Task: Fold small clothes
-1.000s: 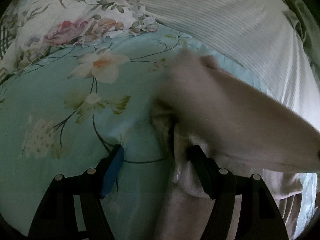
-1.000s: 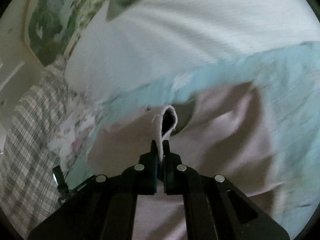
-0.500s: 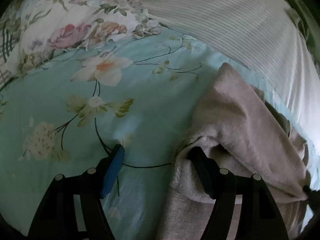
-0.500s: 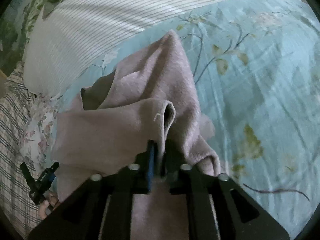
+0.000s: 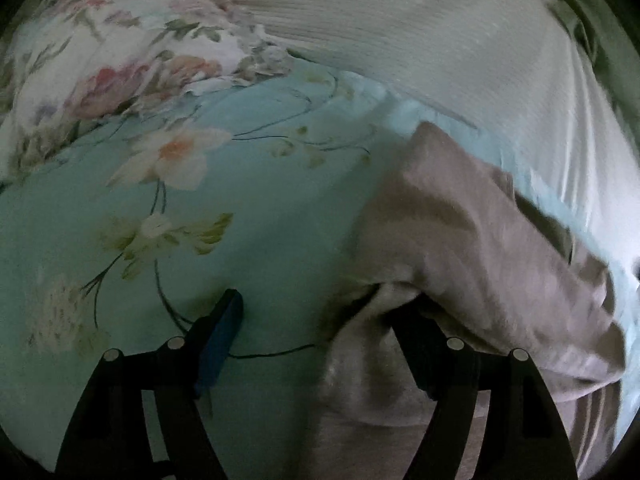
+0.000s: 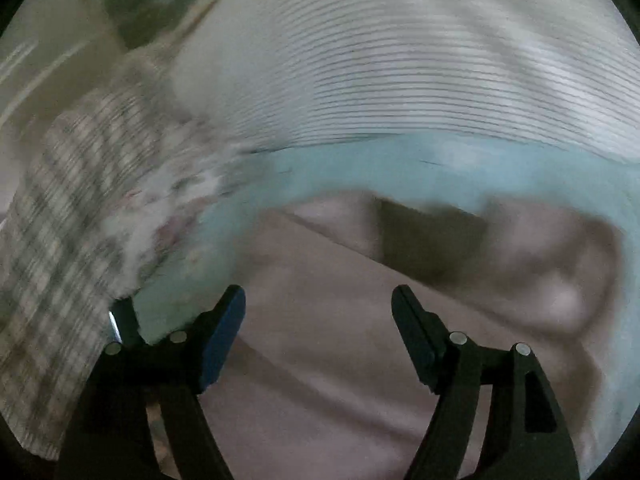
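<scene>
Bordering the beige garment (image 5: 472, 240) are floral sheet (image 5: 248, 248) and striped pillow (image 5: 420, 40)

Pinkish-beige garment (image 5: 472, 240); turquoise floral sheet (image 5: 260, 240); white striped bedding (image 6: 400, 72); plaid cloth (image 6: 60, 240).

My bed's teal flowered sheet (image 5: 260, 240) carries the crumpled beige garment (image 5: 472, 240), a floral pillow (image 5: 132, 68) and a white striped cover (image 5: 440, 40).

Right gripper (image 6: 318, 300) let go of the pinkish garment (image 6: 340, 340), jaws opening from clamped on its hem, nothing pinched between now. Garment dropped from lifted fold to a flatter heap on the teal floral sheet (image 5: 260, 240). Right view swung, blurred.
</scene>
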{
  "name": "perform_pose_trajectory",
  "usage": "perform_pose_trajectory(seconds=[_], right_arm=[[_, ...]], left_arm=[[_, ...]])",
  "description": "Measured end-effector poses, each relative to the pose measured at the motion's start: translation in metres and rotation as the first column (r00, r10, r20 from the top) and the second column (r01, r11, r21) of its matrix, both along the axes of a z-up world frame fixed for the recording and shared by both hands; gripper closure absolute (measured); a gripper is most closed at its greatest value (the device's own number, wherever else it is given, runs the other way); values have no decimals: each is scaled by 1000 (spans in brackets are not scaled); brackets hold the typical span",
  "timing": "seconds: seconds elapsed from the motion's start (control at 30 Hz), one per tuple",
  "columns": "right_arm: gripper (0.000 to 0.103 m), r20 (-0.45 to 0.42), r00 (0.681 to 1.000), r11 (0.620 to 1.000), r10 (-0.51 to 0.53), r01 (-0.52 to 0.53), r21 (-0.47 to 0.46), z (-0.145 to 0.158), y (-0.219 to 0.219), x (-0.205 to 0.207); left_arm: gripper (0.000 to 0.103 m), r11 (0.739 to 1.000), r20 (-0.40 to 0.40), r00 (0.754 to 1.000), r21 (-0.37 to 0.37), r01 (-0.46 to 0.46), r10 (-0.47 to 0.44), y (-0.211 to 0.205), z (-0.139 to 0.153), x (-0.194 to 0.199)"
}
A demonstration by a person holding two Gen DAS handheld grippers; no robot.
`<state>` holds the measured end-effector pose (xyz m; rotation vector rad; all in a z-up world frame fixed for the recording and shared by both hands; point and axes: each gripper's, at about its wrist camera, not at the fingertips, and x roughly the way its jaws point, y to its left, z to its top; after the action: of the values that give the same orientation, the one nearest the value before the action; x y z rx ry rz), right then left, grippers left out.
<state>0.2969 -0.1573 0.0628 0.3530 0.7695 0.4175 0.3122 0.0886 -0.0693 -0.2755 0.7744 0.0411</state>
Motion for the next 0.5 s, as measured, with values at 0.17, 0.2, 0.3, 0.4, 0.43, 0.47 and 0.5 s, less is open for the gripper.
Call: perform_pose_trajectory(seconds=[0.17, 0.2, 0.3, 0.4, 0.43, 0.47, 0.5], right_arm=[[24, -125, 983, 991, 136, -134, 18, -18, 54, 119], [24, -189, 971, 988, 148, -154, -18, -30, 65, 143], [24, -353, 908, 968, 226, -248, -20, -62, 89, 175], [23, -422, 791, 896, 442, -413, 164, -84, 123, 176], [23, -400, 766, 864, 503, -457, 211, -84, 133, 174], [23, -362, 749, 832, 555, -487, 266, -83, 144, 174], [23, -331, 749, 817, 574, -496, 295, -81, 150, 175]], left_arm=[[27, 999, 26, 1000, -34, 6, -5, 4, -1, -2], [27, 999, 28, 1000, -39, 7, -6, 4, 0, -3], [27, 997, 38, 999, -73, 7, -4, 8, 0, -4], [27, 995, 52, 999, -103, -4, 9, 14, -1, -5], [27, 994, 56, 998, -111, -5, 11, 15, -1, -6], [27, 992, 65, 998, -125, -7, 16, 17, -1, -7], [27, 990, 72, 997, -139, -8, 18, 18, -1, -9]])
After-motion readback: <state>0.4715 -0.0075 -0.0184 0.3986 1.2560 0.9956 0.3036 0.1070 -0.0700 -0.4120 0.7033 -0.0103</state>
